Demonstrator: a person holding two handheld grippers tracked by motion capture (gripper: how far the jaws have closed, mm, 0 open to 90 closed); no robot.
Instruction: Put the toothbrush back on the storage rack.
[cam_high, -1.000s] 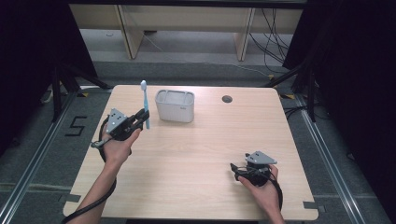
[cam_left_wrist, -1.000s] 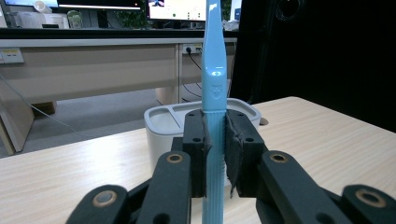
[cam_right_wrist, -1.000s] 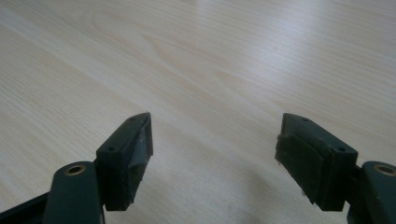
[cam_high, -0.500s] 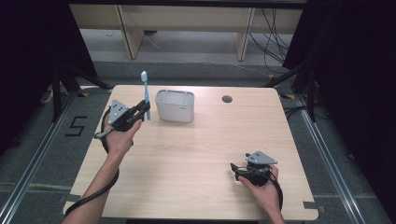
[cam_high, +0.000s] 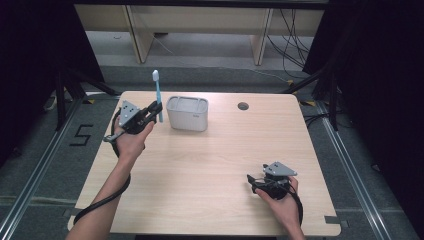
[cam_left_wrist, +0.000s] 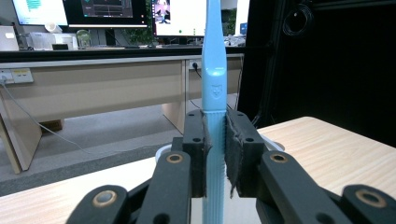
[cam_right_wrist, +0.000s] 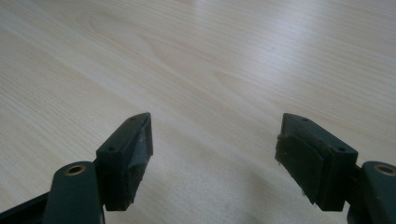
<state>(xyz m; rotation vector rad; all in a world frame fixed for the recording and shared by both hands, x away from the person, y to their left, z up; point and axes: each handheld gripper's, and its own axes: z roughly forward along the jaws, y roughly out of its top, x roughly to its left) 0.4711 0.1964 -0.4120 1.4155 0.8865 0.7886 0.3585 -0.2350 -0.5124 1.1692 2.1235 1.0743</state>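
Held light-blue toothbrush (cam_high: 158, 97) upright in my left gripper (cam_high: 154, 113), jaws clamped on lower handle, brush head up. In left gripper view, pads (cam_left_wrist: 233, 149) pressed both sides of ribbed handle (cam_left_wrist: 214, 140). Gripper above far-left part of table (cam_high: 200, 165), just left of grey container (cam_high: 187, 113), toothbrush not touching it. My right gripper (cam_high: 255, 184) low over near-right of table, jaws wide apart, nothing between them; bare wood (cam_right_wrist: 201, 79) beneath. Small dark hole (cam_high: 243, 106) at far edge.

Wooden table (cam_high: 200, 170); round cable hole (cam_high: 243, 106) at far edge; desks, monitors (cam_left_wrist: 107, 9) beyond.
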